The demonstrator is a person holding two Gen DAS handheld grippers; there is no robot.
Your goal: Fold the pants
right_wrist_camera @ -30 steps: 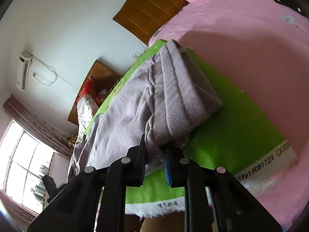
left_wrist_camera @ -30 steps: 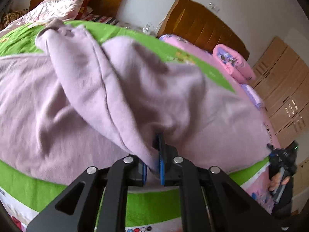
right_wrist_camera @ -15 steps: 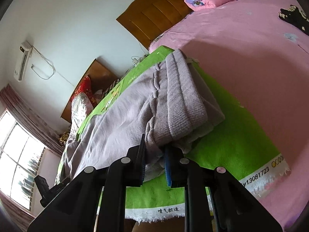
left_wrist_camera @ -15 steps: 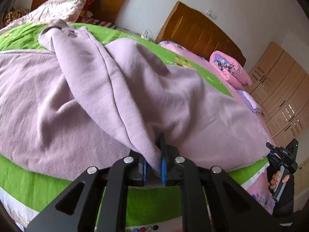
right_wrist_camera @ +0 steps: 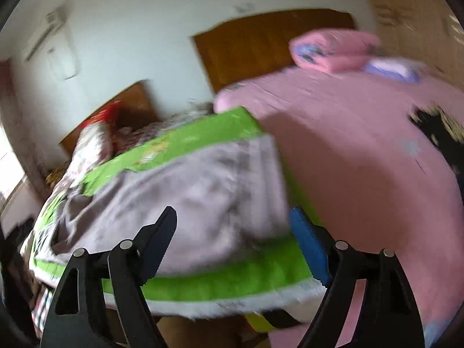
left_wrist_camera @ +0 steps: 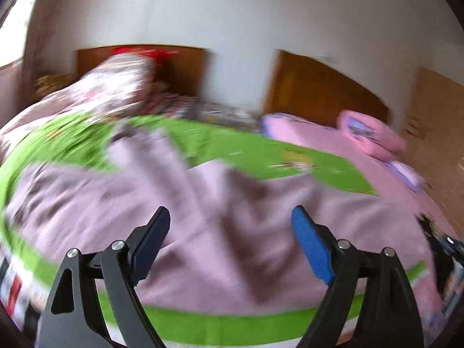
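Both your left tool (left_wrist_camera: 229,243) and right tool (right_wrist_camera: 232,243) gape wide, holding nothing, while the pants (left_wrist_camera: 232,220) lie rumpled on the green sheet (left_wrist_camera: 255,150), so smoothing and further folds likely remain.

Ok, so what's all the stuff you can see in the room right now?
pants: one, pale lilac, spread on the green sheet.
green sheet: one, bright green, under the pants.
pink bedcover: one, pink, beside the green sheet.
rolled quilt: one, pink, by the far headboard.
headboards: two, brown wood, against the wall.
pillow: one, patterned pink and white, at the near headboard.
air conditioner: one, white, high on the wall.
left gripper: fingers open, above the pants.
right gripper: fingers open, holding nothing.
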